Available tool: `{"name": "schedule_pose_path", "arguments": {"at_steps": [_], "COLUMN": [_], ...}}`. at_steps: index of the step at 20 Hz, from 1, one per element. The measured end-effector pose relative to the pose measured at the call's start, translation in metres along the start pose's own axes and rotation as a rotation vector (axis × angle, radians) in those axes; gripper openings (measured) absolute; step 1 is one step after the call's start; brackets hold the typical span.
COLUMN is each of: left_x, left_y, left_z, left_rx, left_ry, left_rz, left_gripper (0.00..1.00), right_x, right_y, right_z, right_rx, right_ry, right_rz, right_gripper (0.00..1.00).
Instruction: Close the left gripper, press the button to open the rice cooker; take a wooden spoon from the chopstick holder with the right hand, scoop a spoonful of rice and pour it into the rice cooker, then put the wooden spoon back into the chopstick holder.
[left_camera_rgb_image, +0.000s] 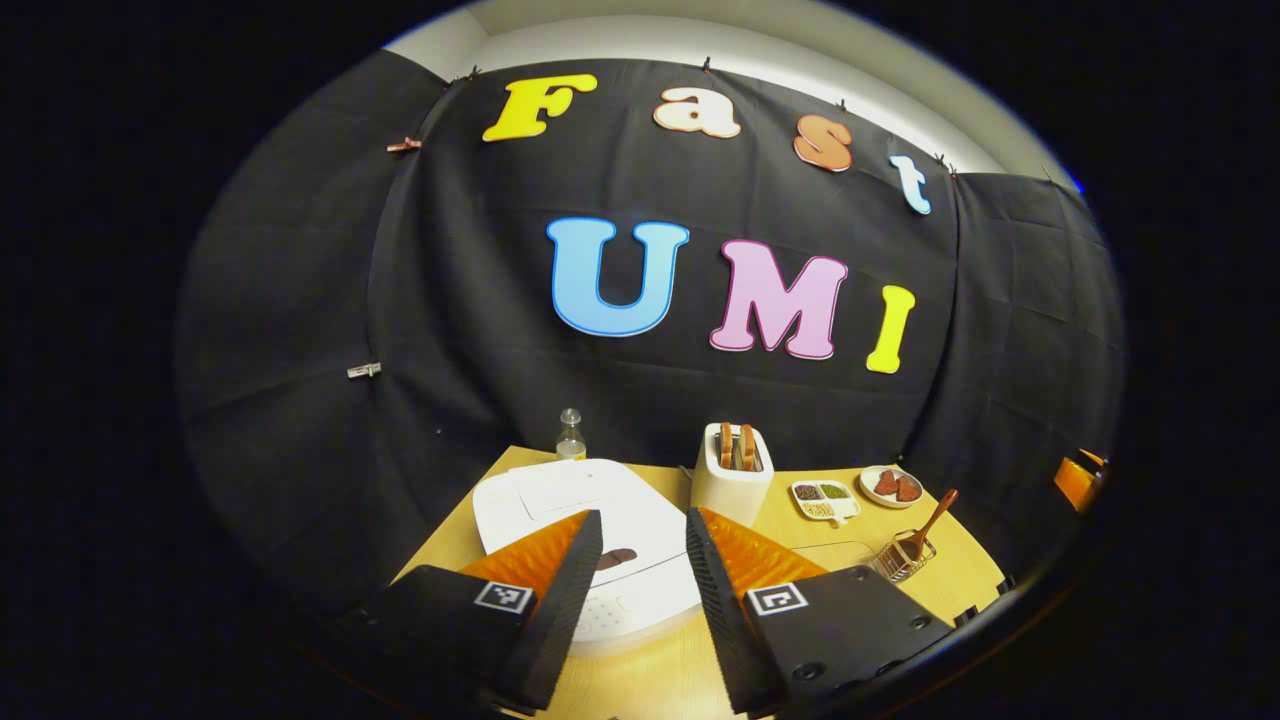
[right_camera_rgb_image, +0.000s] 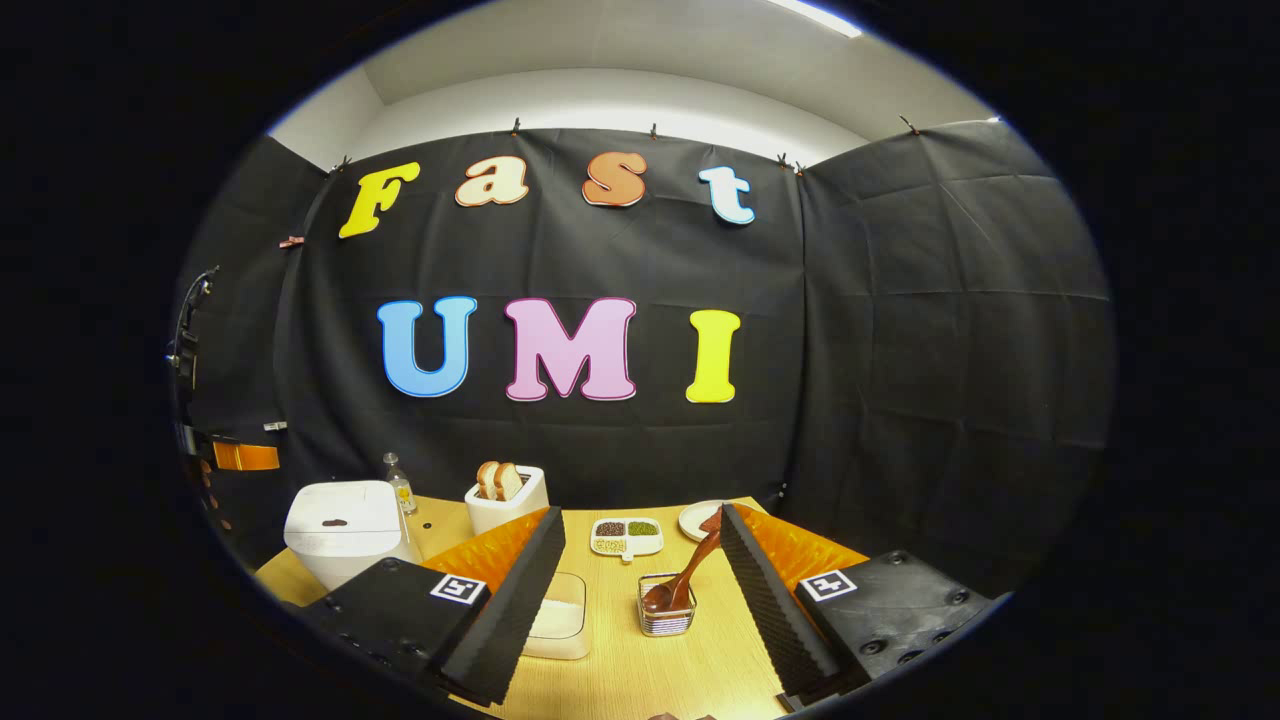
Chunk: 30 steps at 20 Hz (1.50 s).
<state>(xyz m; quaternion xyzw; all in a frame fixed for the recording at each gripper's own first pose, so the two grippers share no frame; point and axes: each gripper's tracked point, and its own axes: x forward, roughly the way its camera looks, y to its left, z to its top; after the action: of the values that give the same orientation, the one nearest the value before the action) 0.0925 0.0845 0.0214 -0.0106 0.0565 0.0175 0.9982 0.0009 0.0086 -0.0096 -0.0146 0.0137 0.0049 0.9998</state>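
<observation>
A white rice cooker (left_camera_rgb_image: 560, 500) sits lid-down on the wooden table (left_camera_rgb_image: 660, 670), with a dark button (left_camera_rgb_image: 615, 557) on its front. My left gripper (left_camera_rgb_image: 645, 520) hangs open just above and in front of it, with the button showing between the fingers. In the right gripper view the cooker (right_camera_rgb_image: 345, 530) stands far left. A wooden spoon (right_camera_rgb_image: 690, 570) leans in a small wire holder (right_camera_rgb_image: 667, 612), bowl down. A clear box of rice (right_camera_rgb_image: 555, 615) lies left of the holder. My right gripper (right_camera_rgb_image: 640, 515) is open and empty, short of the holder.
A white toaster (left_camera_rgb_image: 733, 470) with bread stands behind the cooker, with a small bottle (left_camera_rgb_image: 570, 437) to its left. A divided dish (right_camera_rgb_image: 627, 535) of grains and a small plate (right_camera_rgb_image: 695, 520) lie at the back. The spoon holder (left_camera_rgb_image: 905, 555) is near the table's right edge.
</observation>
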Motion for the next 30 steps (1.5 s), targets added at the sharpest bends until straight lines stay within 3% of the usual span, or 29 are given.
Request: {"name": "schedule_pose_path", "arguments": {"at_steps": [3, 4, 8, 10, 16, 24, 30], "left_x": [0.022, 0.030, 0.051, 0.061, 0.096, 0.124, 0.127], "left_y": [0.008, 0.011, 0.018, 0.016, 0.022, 0.027, 0.027], "left_z": [-0.007, -0.009, -0.017, -0.024, -0.055, -0.098, -0.109], "left_rx": [-0.013, -0.015, -0.030, -0.054, -0.148, -0.149, -0.169], "left_ry": [0.043, 0.053, 0.090, 0.114, 0.199, 0.297, 0.325], "left_rz": [-0.018, -0.018, -0.019, -0.044, 0.001, 0.112, 0.152], "left_gripper": [0.47, 0.35, 0.09, 0.08, 0.06, 0.06, 0.07], "right_x": [-0.001, -0.001, -0.006, -0.006, 0.019, 0.063, 0.088], "right_y": [-0.004, -0.005, -0.014, -0.022, -0.034, -0.040, -0.044], "right_z": [-0.005, -0.008, -0.010, -0.009, -0.018, -0.028, -0.035], "right_rx": [0.008, 0.011, 0.032, 0.019, 0.032, 0.024, 0.043], "right_ry": [0.018, 0.026, 0.050, 0.046, 0.081, 0.105, 0.121], "right_rz": [-0.014, -0.021, -0.047, -0.060, -0.040, 0.046, 0.089], "right_gripper": [0.98, 0.98, 0.98, 0.98, 0.98, 0.98, 0.98]}}
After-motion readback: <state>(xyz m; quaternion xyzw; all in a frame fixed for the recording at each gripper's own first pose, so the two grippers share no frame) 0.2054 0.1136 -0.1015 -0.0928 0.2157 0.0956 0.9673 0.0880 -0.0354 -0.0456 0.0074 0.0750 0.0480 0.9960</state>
